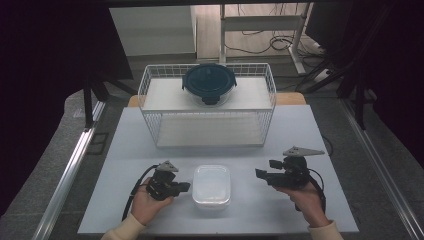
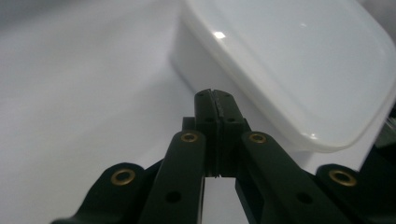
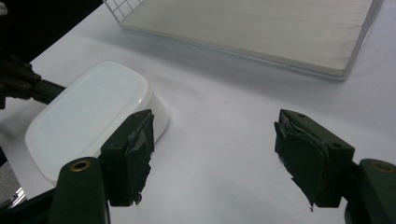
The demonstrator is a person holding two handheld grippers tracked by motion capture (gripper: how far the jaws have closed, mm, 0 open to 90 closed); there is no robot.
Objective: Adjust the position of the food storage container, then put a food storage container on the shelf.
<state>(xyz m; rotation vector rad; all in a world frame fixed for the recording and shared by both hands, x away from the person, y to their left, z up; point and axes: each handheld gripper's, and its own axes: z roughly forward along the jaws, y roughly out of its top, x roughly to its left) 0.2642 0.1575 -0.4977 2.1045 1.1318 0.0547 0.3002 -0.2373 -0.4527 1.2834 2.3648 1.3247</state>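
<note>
White lidded plastic container (image 1: pixel 212 186) sat untouched near the table's (image 1: pixel 280 150) front edge, between both grippers. Left gripper (image 1: pixel 184 187), jaws clenched on nothing, pointed at its side; right gripper (image 1: pixel 264 169) stood released, well apart. Judging by this, no grasp had begun; the far wire basket (image 1: pixel 207 107) with its dark-lidded bowl (image 1: pixel 209 83) waited.

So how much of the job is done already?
Hardly any, it looks like. The white box sits lidded on the table between the grippers, not gripped. The left gripper is shut, its tip by the box's side; the right gripper is open and apart from it. Grabbing the box probably comes next. The round bowl rests on the wire rack.
</note>
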